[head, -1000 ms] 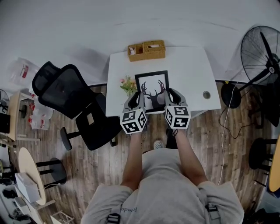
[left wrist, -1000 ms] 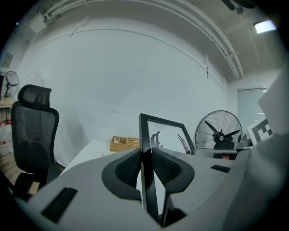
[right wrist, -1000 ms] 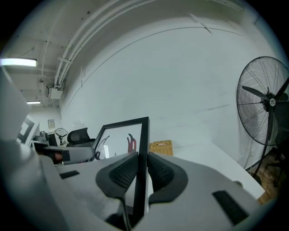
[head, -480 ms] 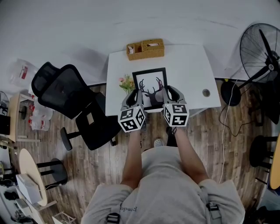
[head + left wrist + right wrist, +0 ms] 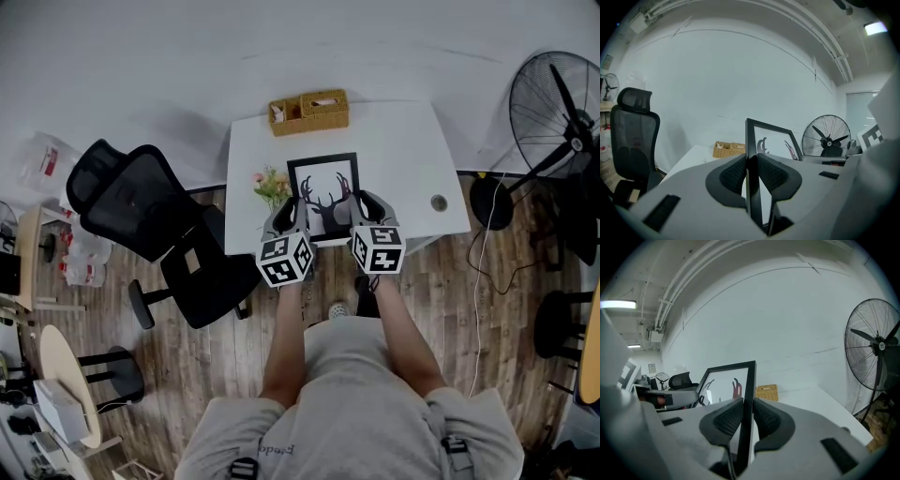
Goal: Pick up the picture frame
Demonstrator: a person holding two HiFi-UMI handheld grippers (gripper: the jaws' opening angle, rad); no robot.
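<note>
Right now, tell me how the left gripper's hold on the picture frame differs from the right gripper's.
The left gripper clamps the picture frame by its left bar; the right gripper clamps its right bar. The left gripper sits beside the pink flowers; the right gripper is on the side of the desk's cable hole. Shared: each gripper's jaws are shut on the black frame edge.

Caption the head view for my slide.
Left gripper and right gripper clamp the picture frame by its sides over a white desk.

Smooth black picture frame (image 5: 323, 187), matt white table (image 5: 403, 150), woven wicker basket (image 5: 309, 111), wood-plank floor (image 5: 469, 309)
</note>
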